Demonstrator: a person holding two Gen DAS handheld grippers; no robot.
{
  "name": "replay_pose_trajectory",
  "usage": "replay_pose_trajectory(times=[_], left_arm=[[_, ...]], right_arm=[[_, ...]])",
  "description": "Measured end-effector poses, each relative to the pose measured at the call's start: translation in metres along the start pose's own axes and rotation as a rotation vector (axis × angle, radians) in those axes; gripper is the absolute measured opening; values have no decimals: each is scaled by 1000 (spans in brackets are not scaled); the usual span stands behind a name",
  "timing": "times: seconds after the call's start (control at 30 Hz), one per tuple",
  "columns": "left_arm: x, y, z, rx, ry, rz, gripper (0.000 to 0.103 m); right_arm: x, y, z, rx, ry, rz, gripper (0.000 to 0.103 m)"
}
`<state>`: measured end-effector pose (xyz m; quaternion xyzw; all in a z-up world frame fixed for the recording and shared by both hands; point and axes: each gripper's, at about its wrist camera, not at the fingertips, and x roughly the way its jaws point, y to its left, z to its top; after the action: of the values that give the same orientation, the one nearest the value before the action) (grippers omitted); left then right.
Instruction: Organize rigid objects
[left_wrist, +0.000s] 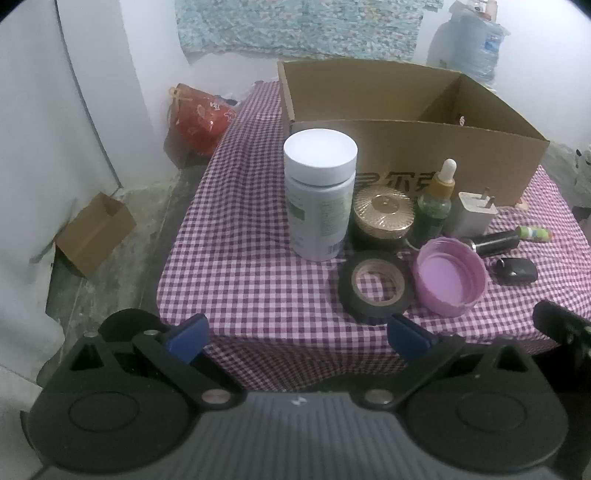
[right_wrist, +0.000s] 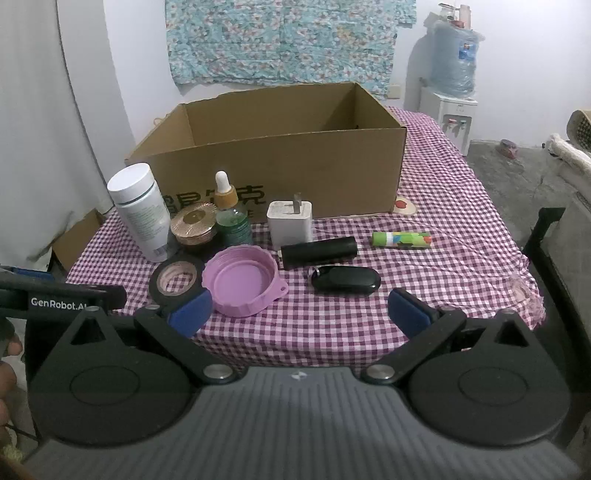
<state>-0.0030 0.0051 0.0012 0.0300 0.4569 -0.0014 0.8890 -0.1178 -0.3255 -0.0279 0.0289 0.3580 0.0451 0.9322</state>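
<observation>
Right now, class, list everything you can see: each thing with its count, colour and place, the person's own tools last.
cardboard box: one, brown, open, back of table
bottle: one, white, upright, far left
jar: one, gold lid, beside bottle
dropper bottle: one, green, before box
charger plug: one, white, centre
tape roll: one, black, front left
lid: one, pink, upturned, beside tape
cylinder: one, black, lying
key fob: one, black, front
tube: one, green, right
left tool: open, empty
right tool: open, empty
</observation>
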Motion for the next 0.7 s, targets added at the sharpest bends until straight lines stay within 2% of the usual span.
replay_pose_trajectory(times=[0.7], left_arm=[[2,0,0,11,2,34,103]], right_arm=[[0,1,1,-14,9,-3,102]])
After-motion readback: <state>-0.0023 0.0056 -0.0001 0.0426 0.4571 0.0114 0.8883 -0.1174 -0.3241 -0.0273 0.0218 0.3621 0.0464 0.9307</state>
